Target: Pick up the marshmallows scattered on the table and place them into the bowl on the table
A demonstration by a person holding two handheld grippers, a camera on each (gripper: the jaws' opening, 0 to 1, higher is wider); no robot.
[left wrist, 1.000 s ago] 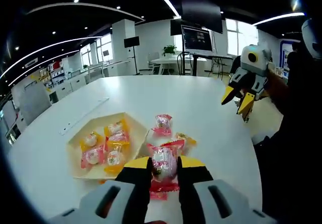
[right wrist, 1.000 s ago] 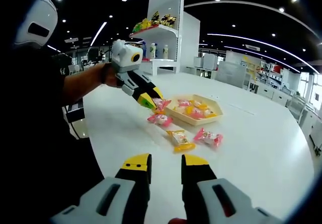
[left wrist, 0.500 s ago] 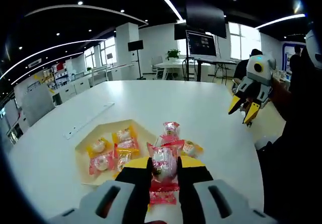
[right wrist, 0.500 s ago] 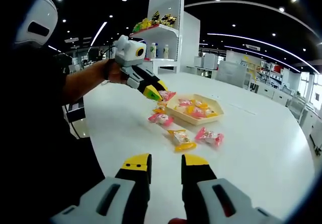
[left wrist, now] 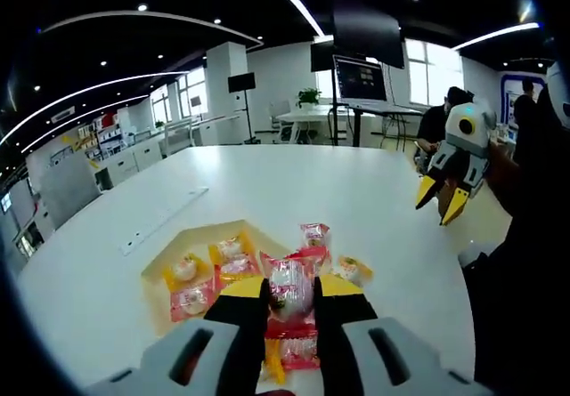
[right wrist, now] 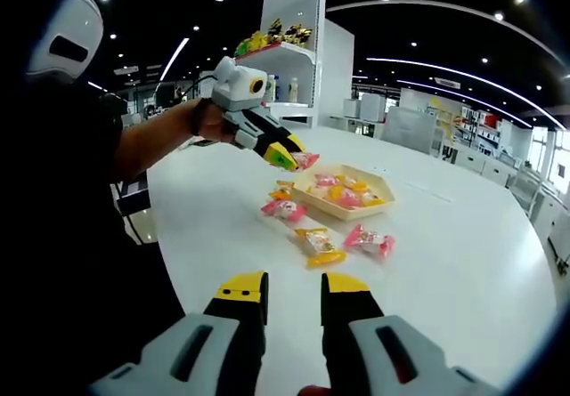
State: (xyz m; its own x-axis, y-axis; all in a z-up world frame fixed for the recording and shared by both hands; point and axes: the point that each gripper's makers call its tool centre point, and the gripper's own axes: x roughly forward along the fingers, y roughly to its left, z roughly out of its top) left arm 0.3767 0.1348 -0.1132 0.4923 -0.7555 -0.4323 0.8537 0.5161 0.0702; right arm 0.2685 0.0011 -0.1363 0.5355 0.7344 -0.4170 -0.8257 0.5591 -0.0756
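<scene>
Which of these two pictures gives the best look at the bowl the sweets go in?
The right gripper view: the whole bowl shows on the table, rim and contents clear, with the left gripper above its near edge. In the left gripper view the bowl is partly hidden behind that gripper and its held marshmallow.

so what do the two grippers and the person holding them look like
Both match: the right gripper has black jaws with yellow tips rising from pale grey bodies. The left gripper, seen across the table, has the same black-and-yellow jaws below a white box. Its holder's sleeve is dark and short, and a dark band sits at the wrist. No cables are visible.
</scene>
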